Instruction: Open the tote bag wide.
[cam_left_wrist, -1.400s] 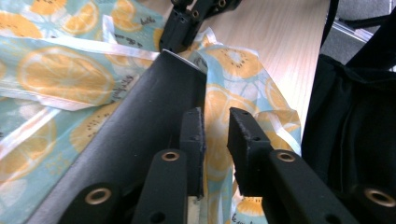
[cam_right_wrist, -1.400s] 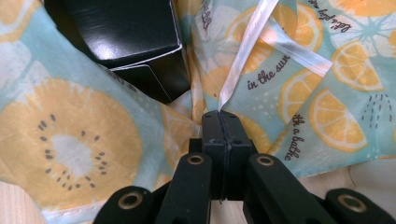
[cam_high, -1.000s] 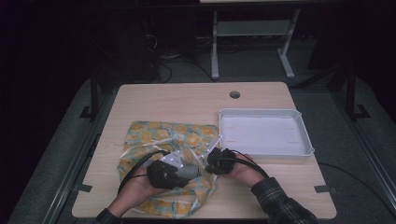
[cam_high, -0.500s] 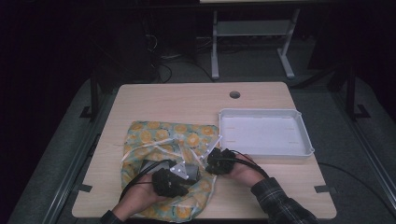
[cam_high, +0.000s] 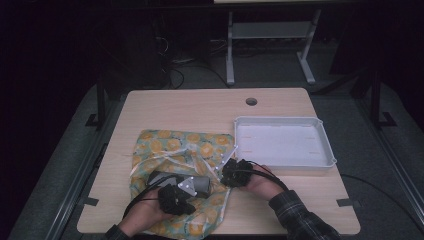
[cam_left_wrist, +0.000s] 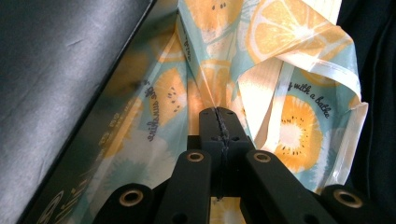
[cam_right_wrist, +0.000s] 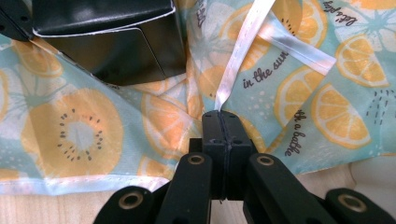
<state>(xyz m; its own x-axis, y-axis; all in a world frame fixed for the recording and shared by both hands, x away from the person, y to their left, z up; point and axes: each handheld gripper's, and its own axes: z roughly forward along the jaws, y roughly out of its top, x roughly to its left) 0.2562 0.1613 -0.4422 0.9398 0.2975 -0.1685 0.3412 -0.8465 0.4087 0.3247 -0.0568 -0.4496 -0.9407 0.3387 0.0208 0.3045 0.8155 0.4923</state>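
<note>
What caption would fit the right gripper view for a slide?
Right gripper shut on a white ribbon of the citrus-print bag, beside a black box.

We are looking at what reads as a lab or test room set up for recording, not a home. A plain light-wood table (cam_high: 200, 112) with a round cable hole (cam_high: 251, 101) stands on grey carpet (cam_high: 65, 165) in a dark room, lit mainly over its top. Behind it we see loose black cables (cam_high: 172, 75) on the floor and the grey metal legs of another bench or stand (cam_high: 270, 42). Metal brackets (cam_high: 345, 202) are fixed at the table's edges, and a bare white plastic tray (cam_high: 282, 141) sits on it
</note>
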